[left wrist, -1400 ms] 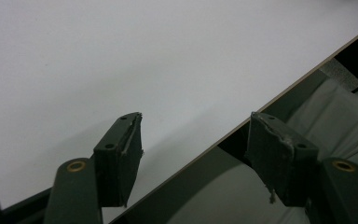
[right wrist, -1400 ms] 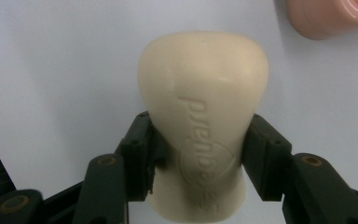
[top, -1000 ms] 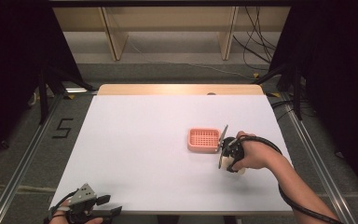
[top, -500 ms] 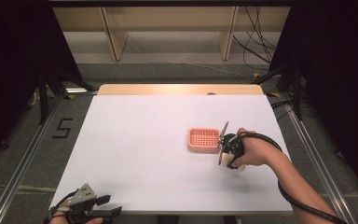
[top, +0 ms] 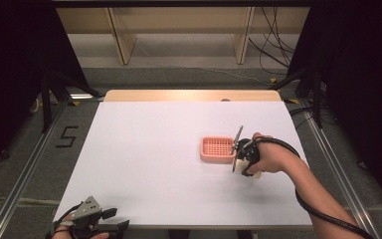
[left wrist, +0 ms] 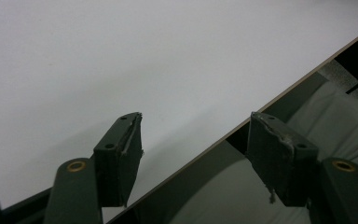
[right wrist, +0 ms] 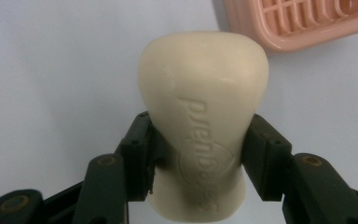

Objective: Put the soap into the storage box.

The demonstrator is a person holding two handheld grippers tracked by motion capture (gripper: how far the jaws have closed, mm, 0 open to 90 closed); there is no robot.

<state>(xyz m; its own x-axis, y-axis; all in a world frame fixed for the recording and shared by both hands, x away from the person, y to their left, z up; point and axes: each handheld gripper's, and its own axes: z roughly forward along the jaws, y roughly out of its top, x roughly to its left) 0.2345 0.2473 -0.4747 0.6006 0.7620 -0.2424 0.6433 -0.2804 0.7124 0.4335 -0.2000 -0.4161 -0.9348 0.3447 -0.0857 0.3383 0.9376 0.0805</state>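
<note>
A cream bar of soap (right wrist: 203, 116) with embossed lettering is clamped between the jaws of my right gripper (right wrist: 200, 140), which is shut on it just above the white table. A pink slotted soap dish (top: 218, 149) lies on the table immediately left of the right gripper (top: 242, 159) in the high view, and its corner (right wrist: 303, 23) sits just beyond the soap in the right gripper view. My left gripper (top: 92, 224) rests at the table's front left edge. Its jaws (left wrist: 196, 140) stand open with nothing between them, straddling the table edge.
The white table top (top: 149, 149) spreads wide to the left of the dish. Metal rails (top: 25, 169) run along both sides of the table. Wooden shelving (top: 179, 30) and loose cables (top: 273, 55) lie beyond the far edge.
The right gripper with the soap has edged slightly toward the far side, beside the dish. The left gripper has not moved.
</note>
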